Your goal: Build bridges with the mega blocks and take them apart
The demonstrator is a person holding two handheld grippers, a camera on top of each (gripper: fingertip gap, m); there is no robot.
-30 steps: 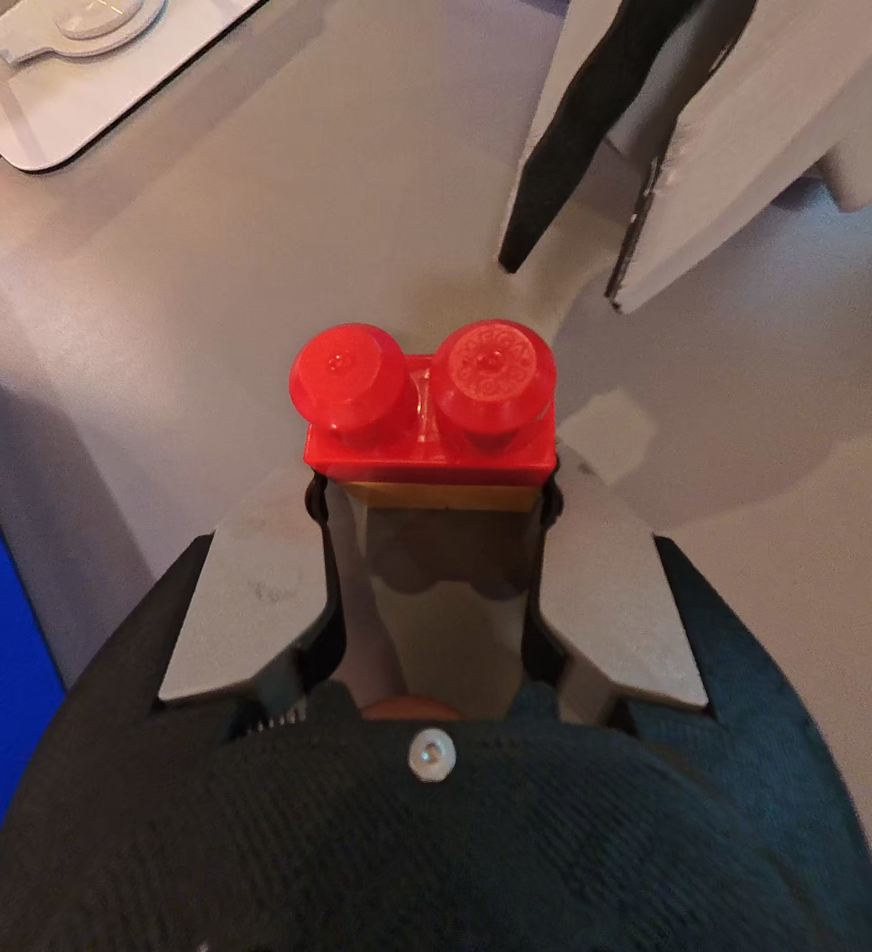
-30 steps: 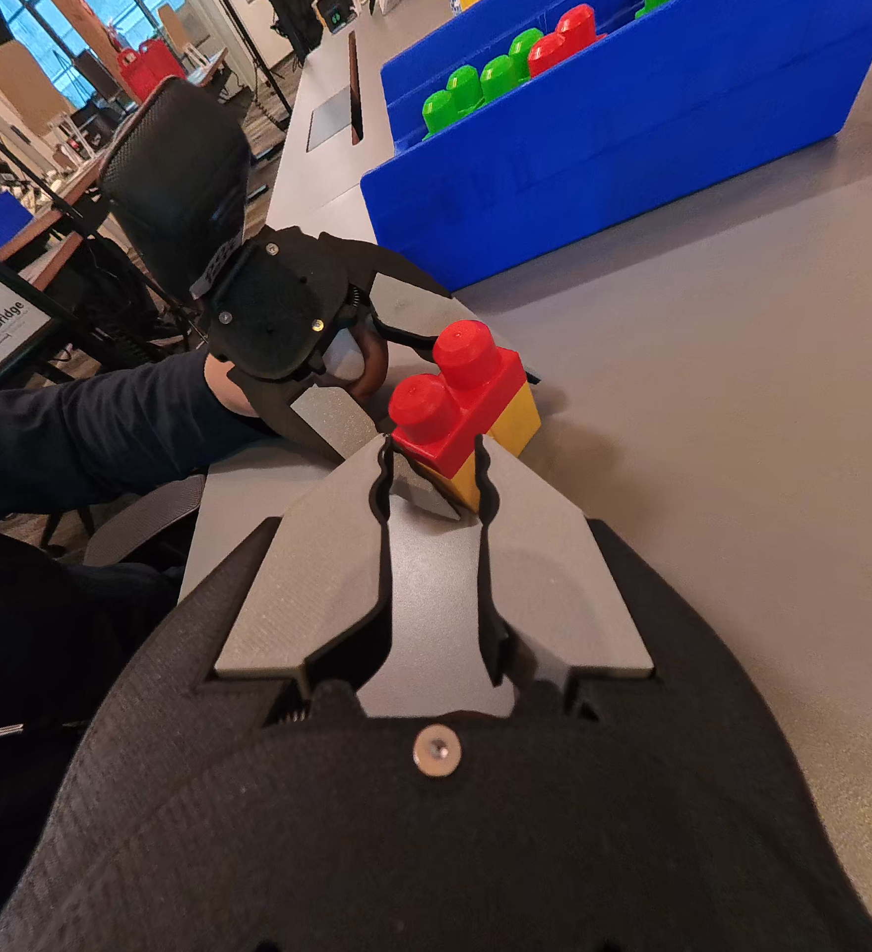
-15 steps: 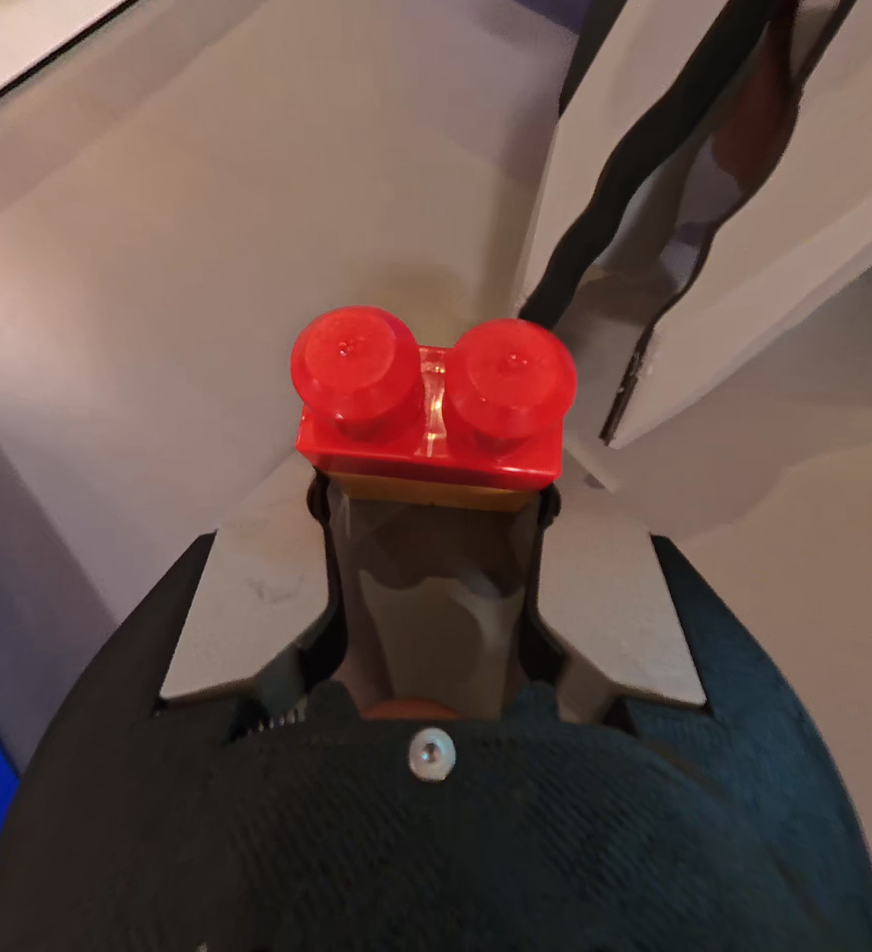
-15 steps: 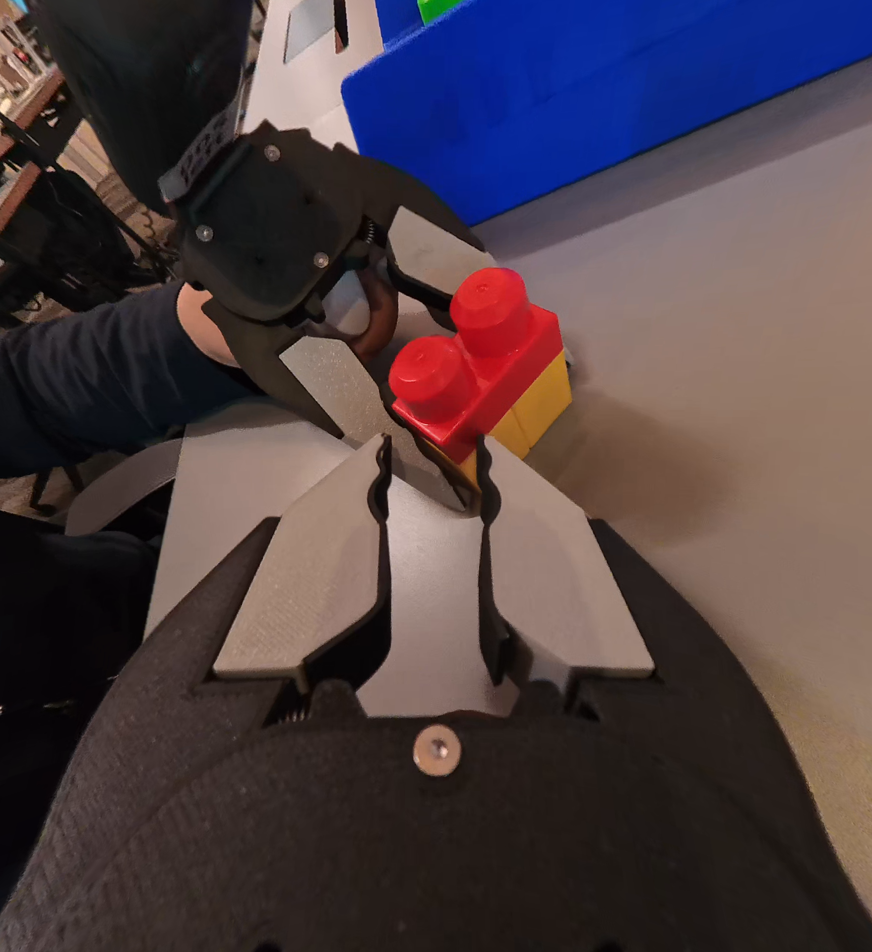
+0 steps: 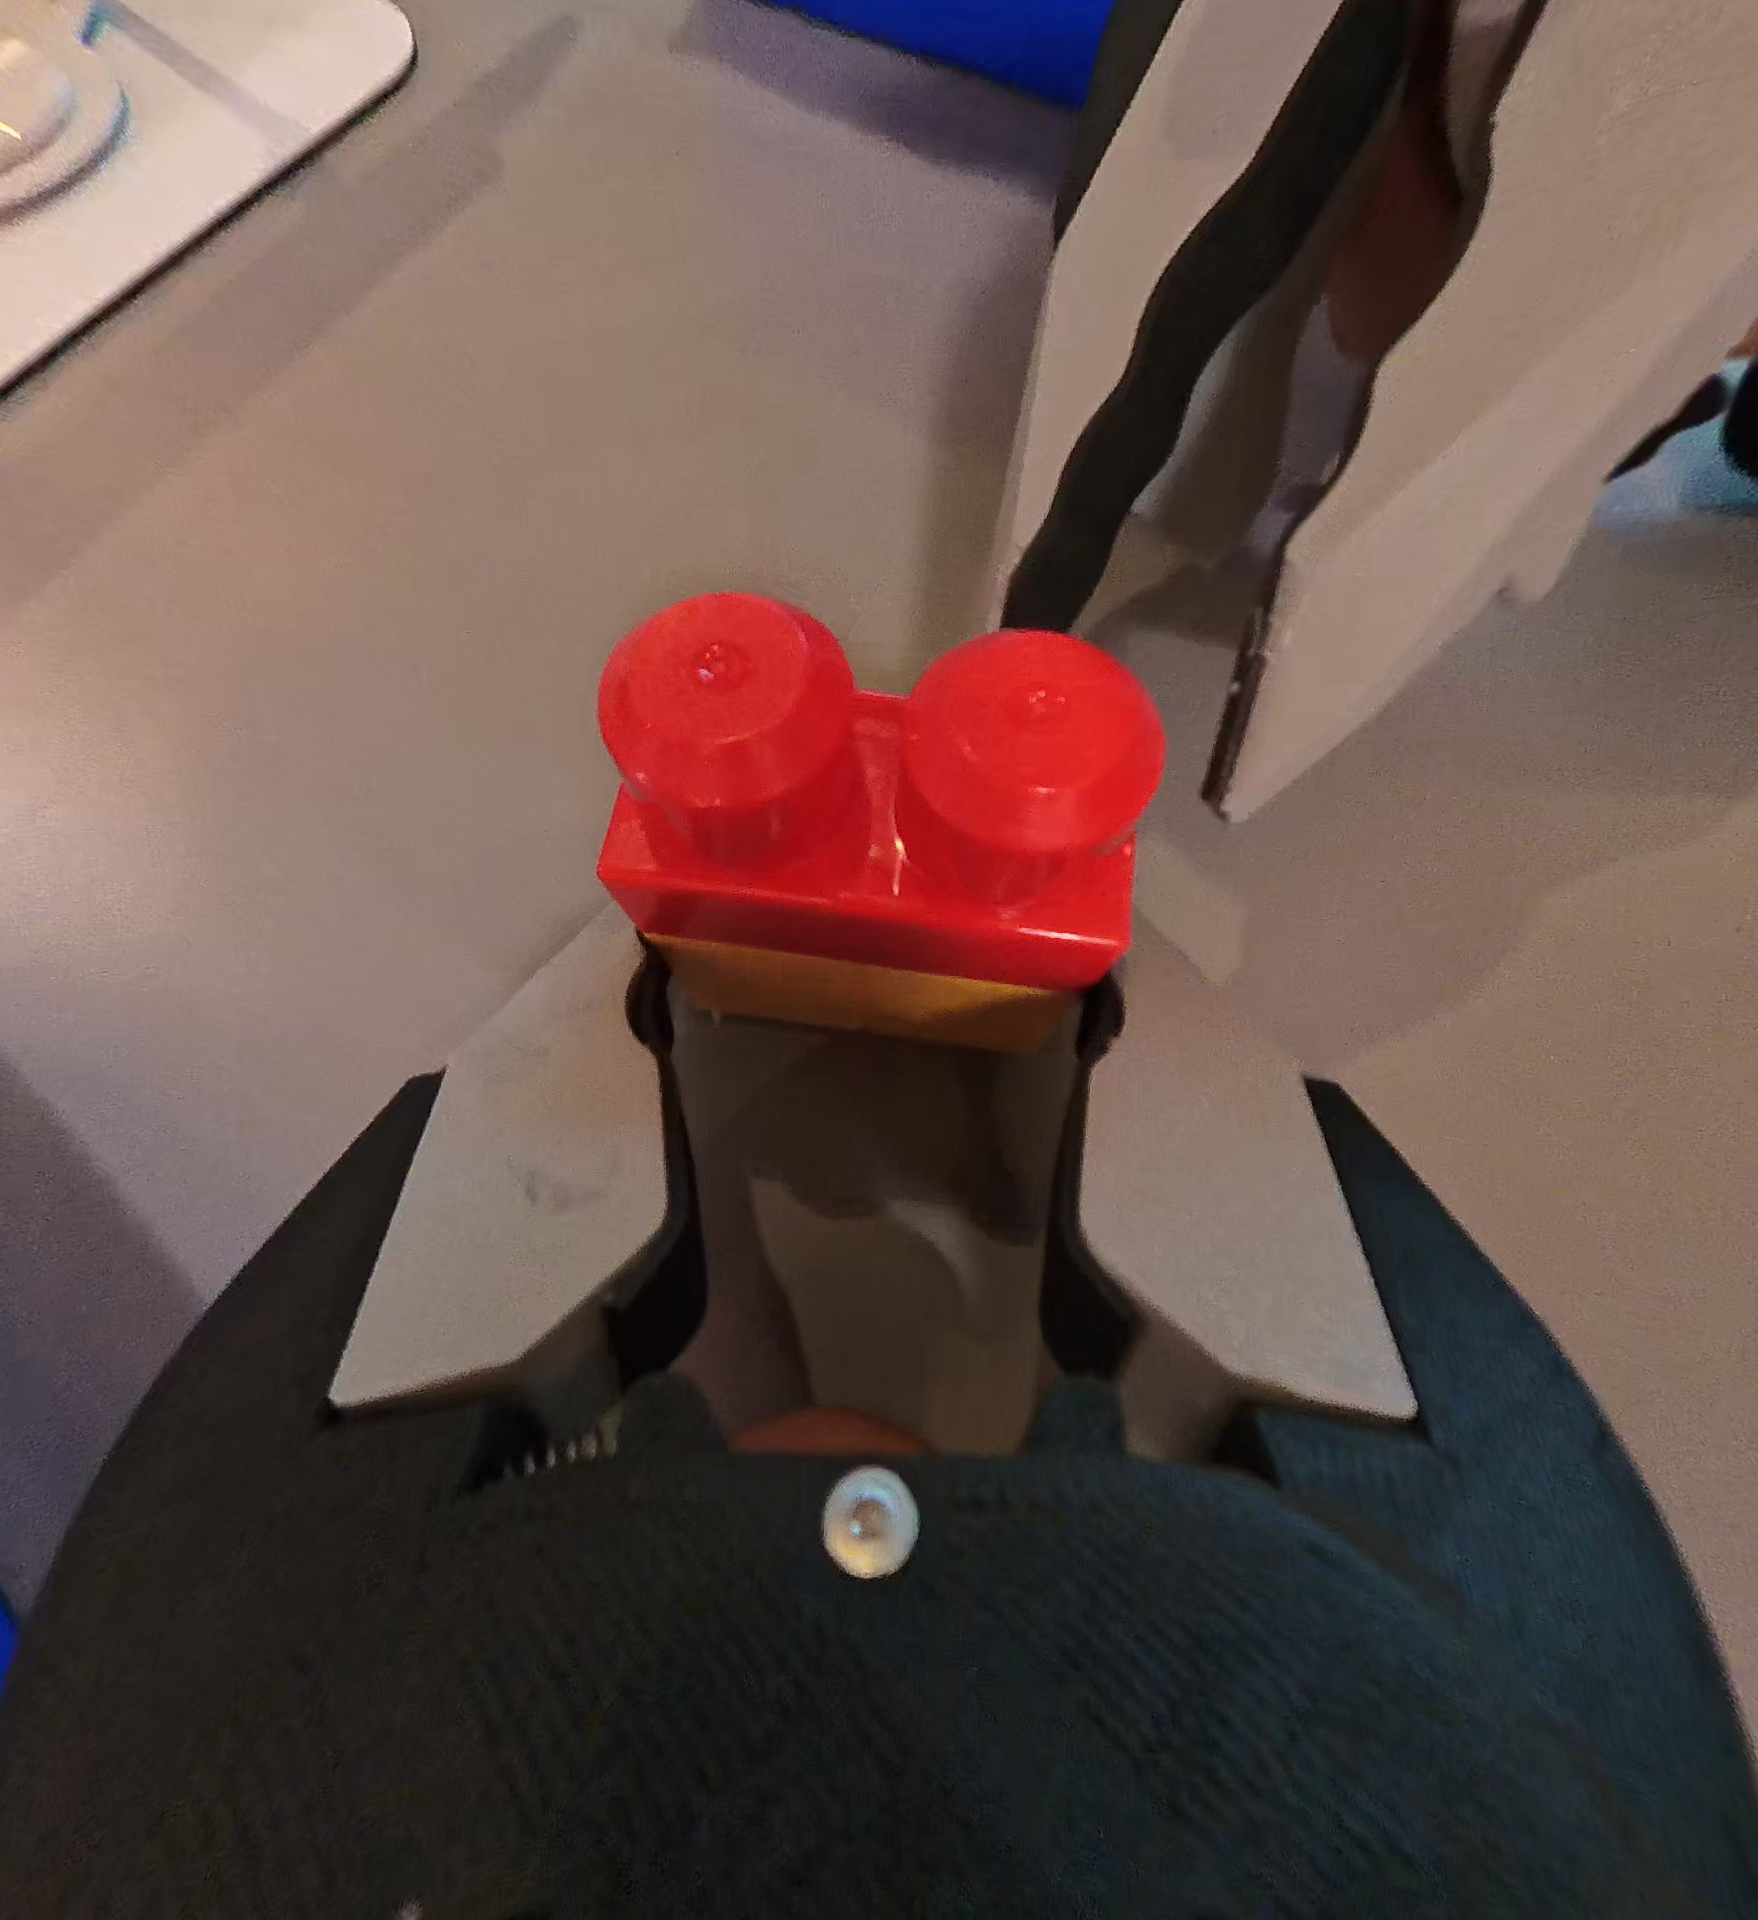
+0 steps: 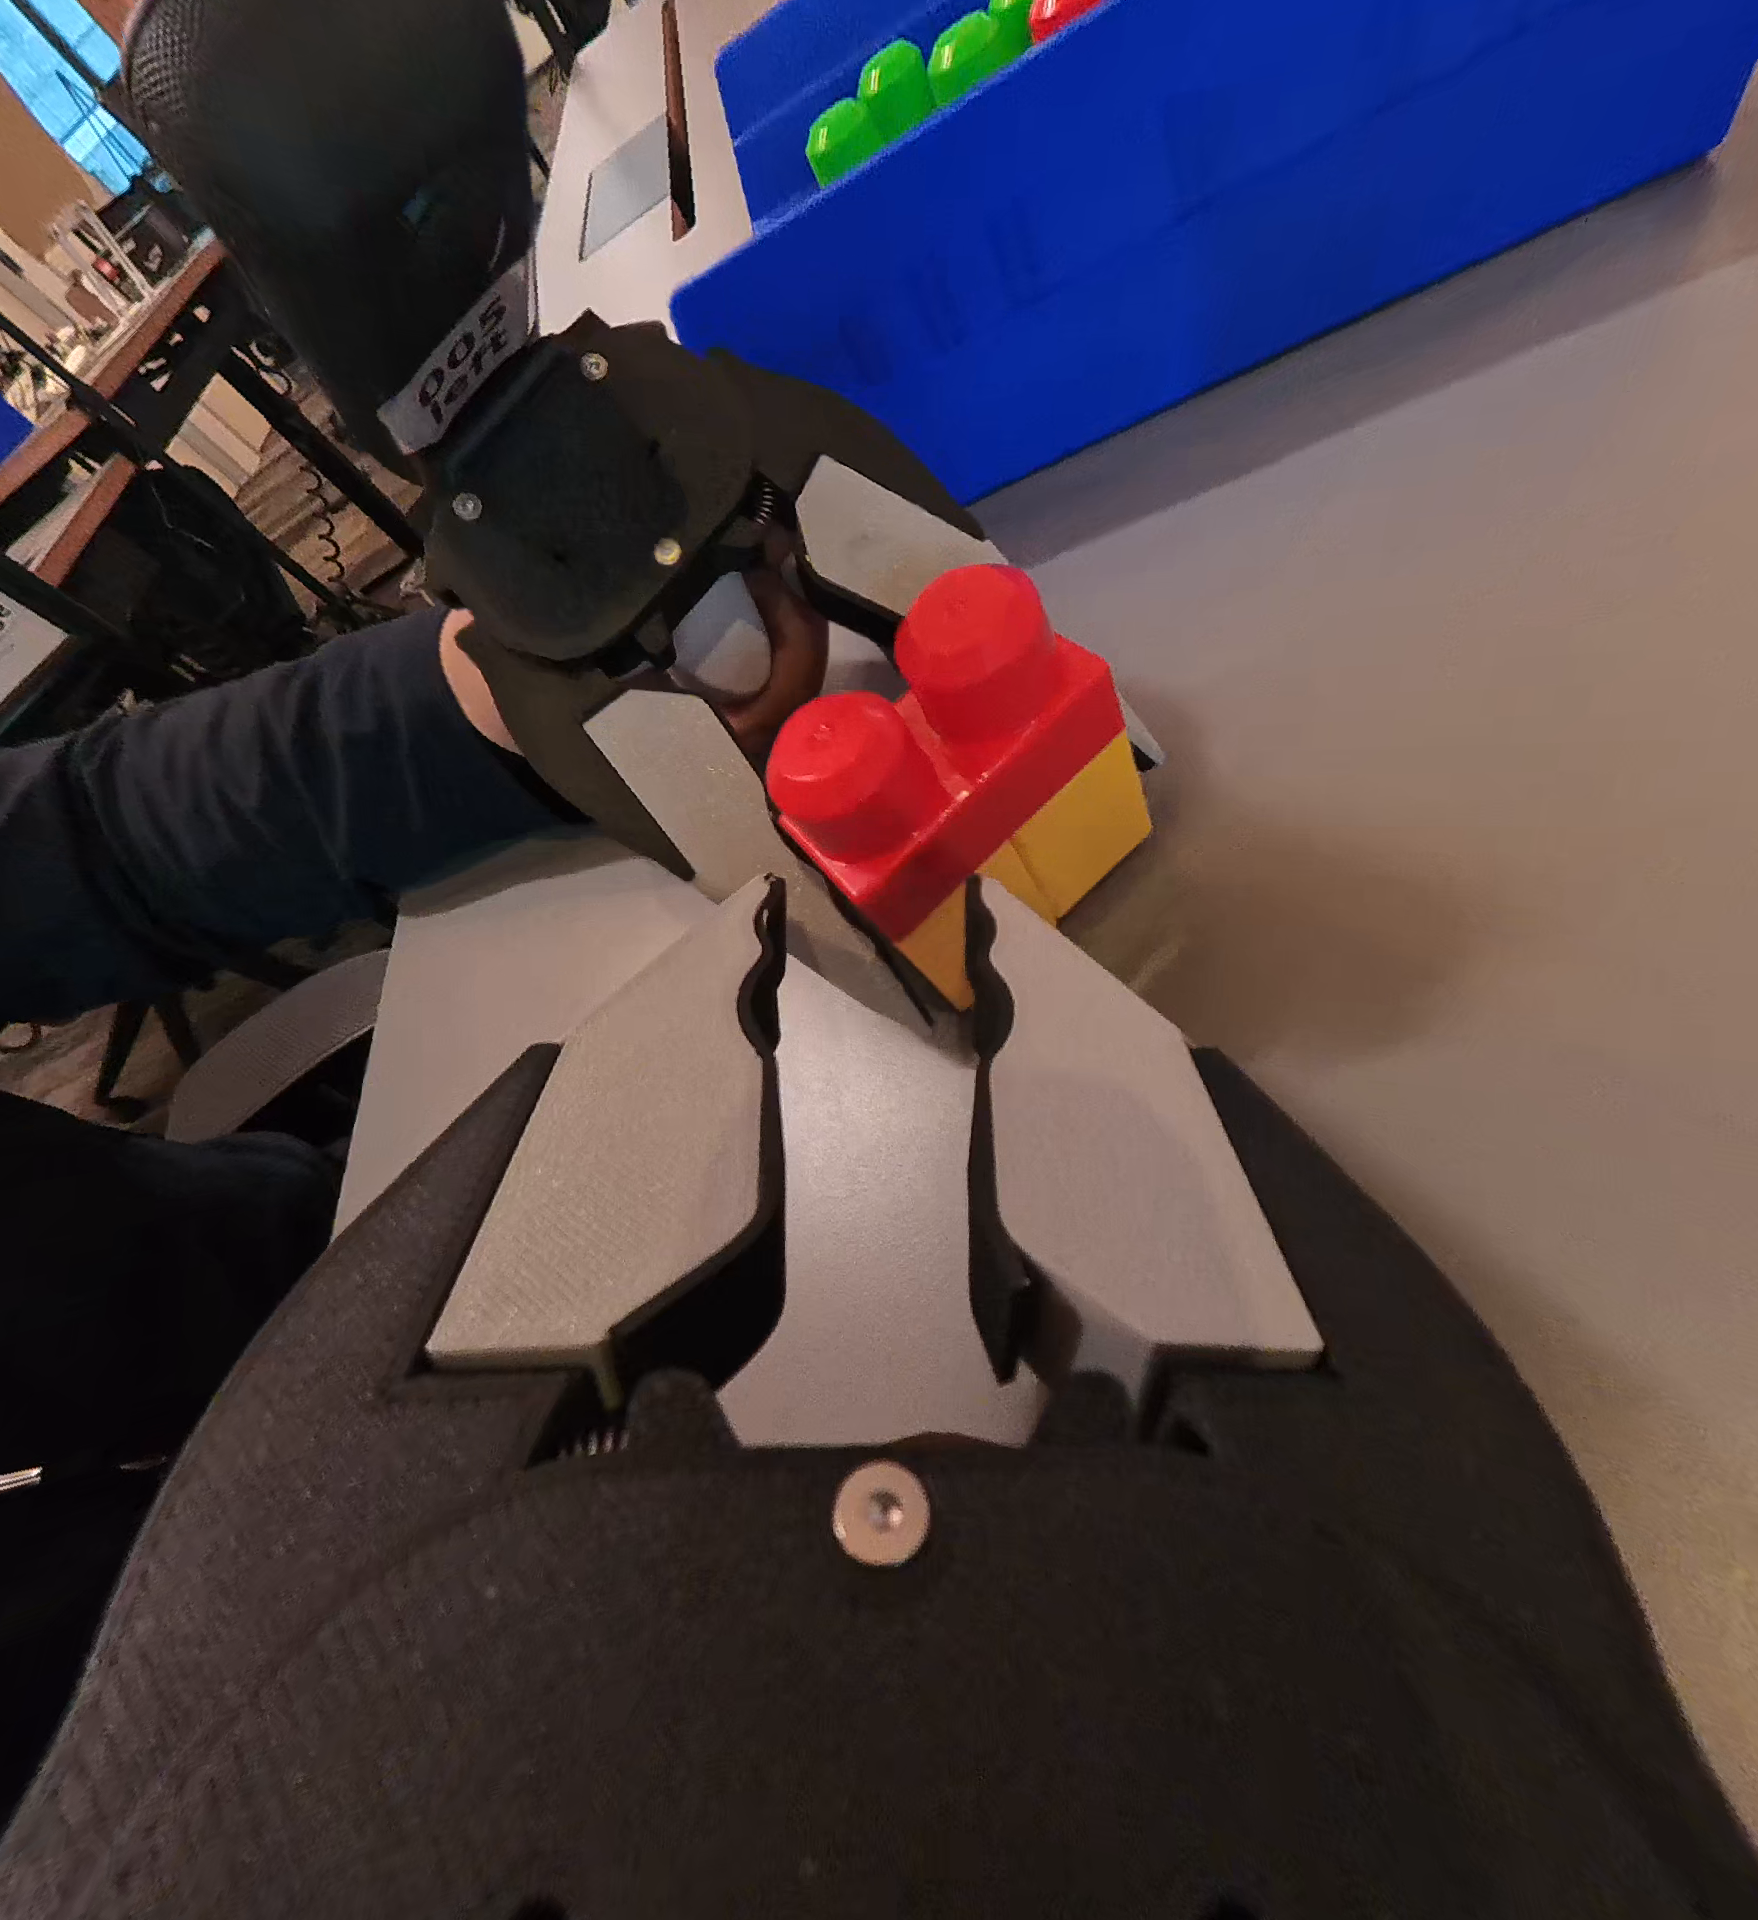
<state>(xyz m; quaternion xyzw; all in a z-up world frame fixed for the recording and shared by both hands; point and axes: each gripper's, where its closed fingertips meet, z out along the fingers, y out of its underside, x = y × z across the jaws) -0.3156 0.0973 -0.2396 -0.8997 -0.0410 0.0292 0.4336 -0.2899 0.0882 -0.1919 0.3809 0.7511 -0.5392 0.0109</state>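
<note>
A red two-stud block point(image 5: 875, 821) sits on a yellow block point(image 5: 854, 992). My left gripper point(image 5: 875, 997) is shut on the yellow block's two ends, low over the grey table point(image 5: 335, 623). In the right wrist view the same red block point(image 6: 958, 758) and yellow block point(image 6: 1083, 821) show, with the left gripper's fingers point(image 6: 667, 769) on either side. My right gripper point(image 6: 873, 894) is narrowly open and holds nothing. Its right fingertip is against the yellow block's near corner. In the left wrist view its fingers point(image 5: 1374, 499) hang just right of the stack.
A blue bin point(image 6: 1166, 260) with green blocks point(image 6: 896, 94) stands behind the stack. A white mat point(image 5: 127, 208) with a clear round thing lies at the far left. A person's dark sleeve point(image 6: 231, 779) reaches in from the left, with desks and a chair beyond the table edge.
My right gripper has moved in closer to the stack, down to its near corner. My left gripper has kept its hold and turned slightly.
</note>
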